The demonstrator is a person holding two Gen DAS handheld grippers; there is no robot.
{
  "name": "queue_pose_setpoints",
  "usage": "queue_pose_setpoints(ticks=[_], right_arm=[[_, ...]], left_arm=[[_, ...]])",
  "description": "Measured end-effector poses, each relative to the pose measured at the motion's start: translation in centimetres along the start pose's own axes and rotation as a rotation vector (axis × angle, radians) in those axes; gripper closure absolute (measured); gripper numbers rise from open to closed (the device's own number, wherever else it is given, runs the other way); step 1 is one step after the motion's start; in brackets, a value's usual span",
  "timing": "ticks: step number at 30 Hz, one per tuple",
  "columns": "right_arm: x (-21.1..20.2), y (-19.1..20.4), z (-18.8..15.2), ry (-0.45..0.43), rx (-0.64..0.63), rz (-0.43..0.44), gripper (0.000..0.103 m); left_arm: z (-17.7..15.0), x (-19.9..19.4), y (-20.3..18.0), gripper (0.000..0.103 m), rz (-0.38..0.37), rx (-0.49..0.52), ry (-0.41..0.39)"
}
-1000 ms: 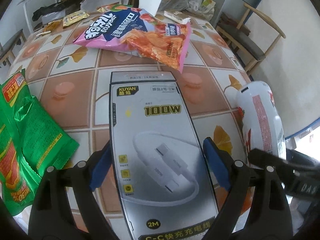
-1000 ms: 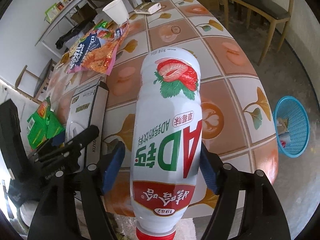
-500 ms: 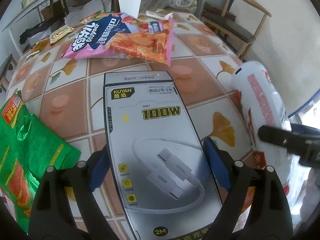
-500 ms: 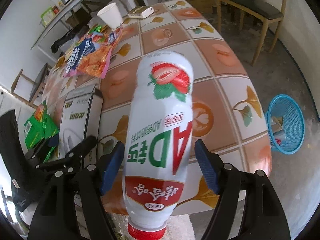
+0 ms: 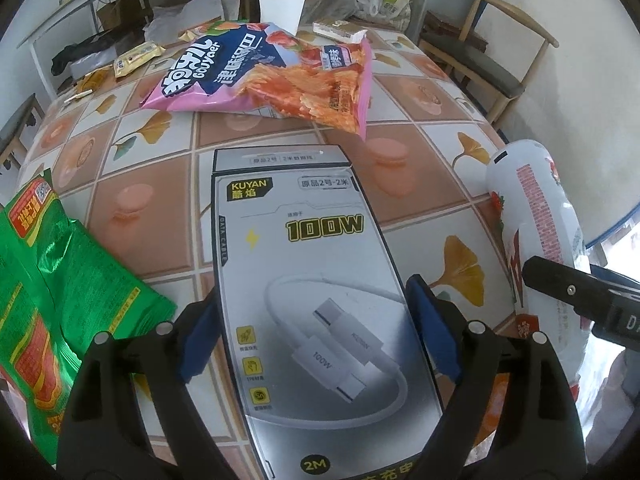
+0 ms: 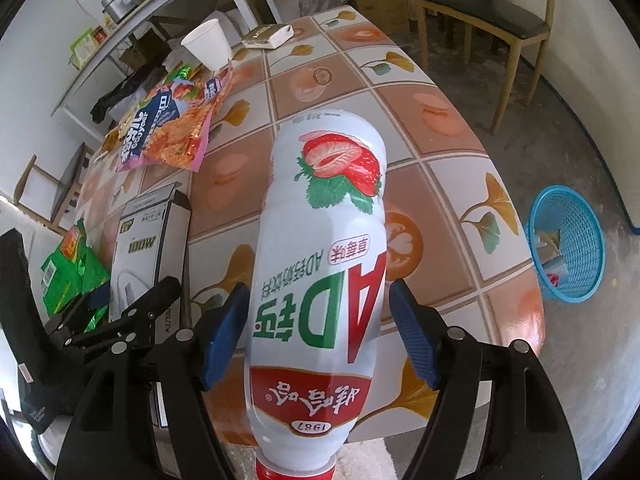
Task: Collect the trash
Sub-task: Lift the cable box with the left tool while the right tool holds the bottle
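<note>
Two claws, two pieces of trash over the tiled table [image 5: 168,208].
Left claw [image 5: 316,332] grips a glossy KUYAN "100W" cable box [image 5: 308,280] (marked 2M); right claw [image 6: 316,332], beside the box, clamps a smooth white strawberry "AD" bottle [image 6: 320,248].

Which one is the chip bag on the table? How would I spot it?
Look at the table with the leaf-patterned tiles. Toward its far side, just before the white paper cup, lies the chip bag. It is the only pink bag, with orange chips pictured; the other bag is green.
</note>
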State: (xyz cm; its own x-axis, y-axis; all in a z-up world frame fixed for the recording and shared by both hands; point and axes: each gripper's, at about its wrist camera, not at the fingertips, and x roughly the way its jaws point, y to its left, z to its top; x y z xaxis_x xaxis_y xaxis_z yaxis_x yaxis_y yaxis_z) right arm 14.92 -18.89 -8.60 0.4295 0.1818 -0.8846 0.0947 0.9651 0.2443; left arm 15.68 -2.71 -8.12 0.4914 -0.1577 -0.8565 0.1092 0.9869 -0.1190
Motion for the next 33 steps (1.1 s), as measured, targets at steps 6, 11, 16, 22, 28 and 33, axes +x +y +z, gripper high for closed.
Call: queue_pose_setpoints(ticks=[6,11,16,22,28,33], right_arm=[[0.2,-0.2,-0.1,0.003,0.022,0.033,0.042],[0.1,0.0,-0.1,0.000,0.024,0.036,0.043],[0.0,0.0,-0.1,-0.001,0.025,0.045,0.043],[-0.3,0.0,0.0,-0.006,0.029,0.059,0.043],[-0.5,-0.3,0.0,-0.006,0.042,0.080,0.043],[-0.6,-0.3,0.0,-0.009,0.046,0.090,0.043]], left_arm=[[-0.3,-0.4,-0.1,0.022,-0.014,-0.002,-0.015],[-0.2,-0.9,-0.3,0.022,-0.023,0.007,-0.031],[-0.2,-1.4,-0.4,0.023,-0.029,0.014,-0.043],[-0.3,-1.9,-0.7,0.023,-0.033,0.026,-0.057],[-0.3,-2.2,-0.8,0.023,-0.037,0.032,-0.064],[-0.4,-2.6,-0.7,0.023,-0.038,0.035,-0.074]])
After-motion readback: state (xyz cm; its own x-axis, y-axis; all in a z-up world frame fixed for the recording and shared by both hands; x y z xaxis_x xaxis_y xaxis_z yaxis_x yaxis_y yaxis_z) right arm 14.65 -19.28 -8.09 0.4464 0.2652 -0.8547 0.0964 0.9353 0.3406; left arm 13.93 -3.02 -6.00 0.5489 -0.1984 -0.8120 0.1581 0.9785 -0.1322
